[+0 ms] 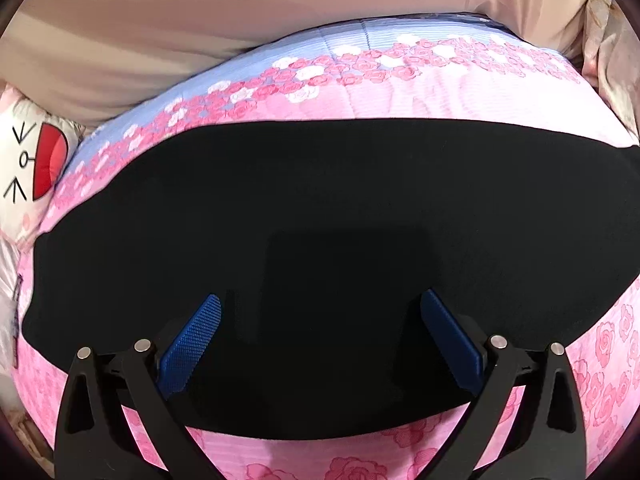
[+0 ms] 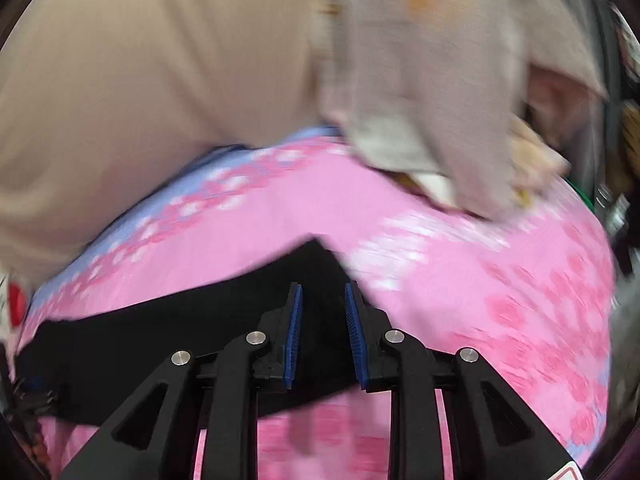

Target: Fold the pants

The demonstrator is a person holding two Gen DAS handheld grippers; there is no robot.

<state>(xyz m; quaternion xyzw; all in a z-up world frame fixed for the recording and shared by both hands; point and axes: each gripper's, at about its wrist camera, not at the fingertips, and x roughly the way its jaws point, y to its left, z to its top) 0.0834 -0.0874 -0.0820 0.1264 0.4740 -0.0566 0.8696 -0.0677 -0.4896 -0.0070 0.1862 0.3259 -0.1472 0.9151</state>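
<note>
A bed filled both views, covered with a pink quilt [image 1: 440, 96] printed with roses and edged by a pale blue band along its far side, and a beige sheet [image 1: 200, 12] lay beyond it in the upper part of the frame. At the left edge of the left wrist view a white cushion [image 1: 28, 160] with a red mouth drawn on it rested beside the quilt. The black pants [image 1: 320, 200] lay flat on the quilt as a wide dark band across the middle of that view. The left gripper [image 1: 320, 344] hovered above them near the lower centre, its blue pads set wide apart and holding nothing. In the right wrist view, which was blurred, the right gripper [image 2: 322, 336] pointed at a corner of the pants [image 2: 200, 328] at the centre of the frame; its pads stood a little apart, with black cloth visible in the gap, but they did not seem to press on it. A grey cloth [image 2: 420, 100] lay in the upper right. I judged that a fold had just been laid and the cloth released. The next move probably called for smoothing the pants or finding a fresh edge, taking both layers together, and carrying them across without dragging the quilt.
</note>
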